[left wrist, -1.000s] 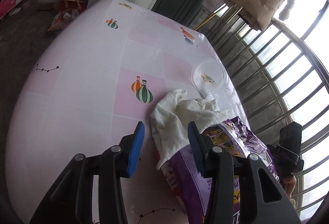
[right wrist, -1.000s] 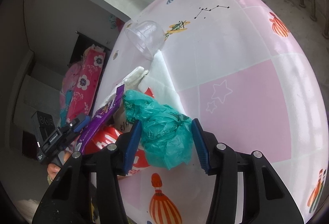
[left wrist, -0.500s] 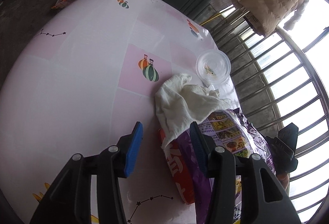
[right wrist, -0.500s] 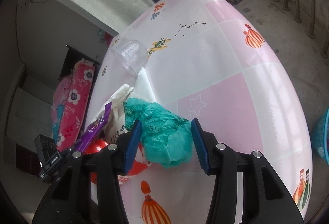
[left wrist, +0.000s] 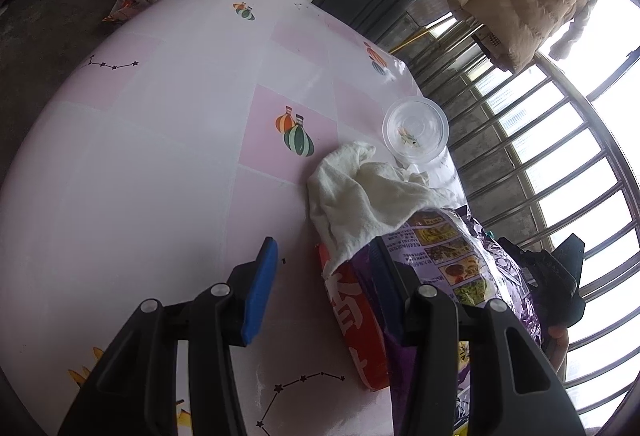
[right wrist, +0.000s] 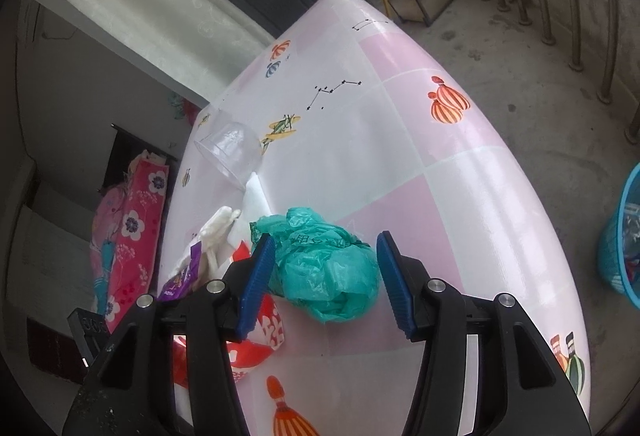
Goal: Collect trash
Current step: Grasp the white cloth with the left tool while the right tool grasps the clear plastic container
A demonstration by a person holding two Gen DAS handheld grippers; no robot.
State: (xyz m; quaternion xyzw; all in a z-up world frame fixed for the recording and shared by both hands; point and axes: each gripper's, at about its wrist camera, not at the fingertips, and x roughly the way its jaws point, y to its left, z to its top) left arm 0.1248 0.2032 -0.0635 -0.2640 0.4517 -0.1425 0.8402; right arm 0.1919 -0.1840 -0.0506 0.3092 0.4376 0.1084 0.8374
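Straddling green bag [right wrist: 332,272]; R hand-held gripper [right wrist: 326,280] tilted down

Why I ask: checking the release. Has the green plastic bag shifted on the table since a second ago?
Cannot tell: the green plastic bag keeps its place beside the red wrapper; the right gripper has just been opening around it.

In the left wrist view, the purple snack bag [left wrist: 452,268] covers the left gripper's [left wrist: 324,276] right finger, so only its black base shows, and whether that pad touches the foil cannot be told. The bag's lower end runs off the bottom edge. The white cloth [left wrist: 360,204] drapes over the bag's upper end and the top of the red packet [left wrist: 352,320]. In the right wrist view, the blue basket [right wrist: 624,236] is cut by the right edge, its contents too blurred to name.
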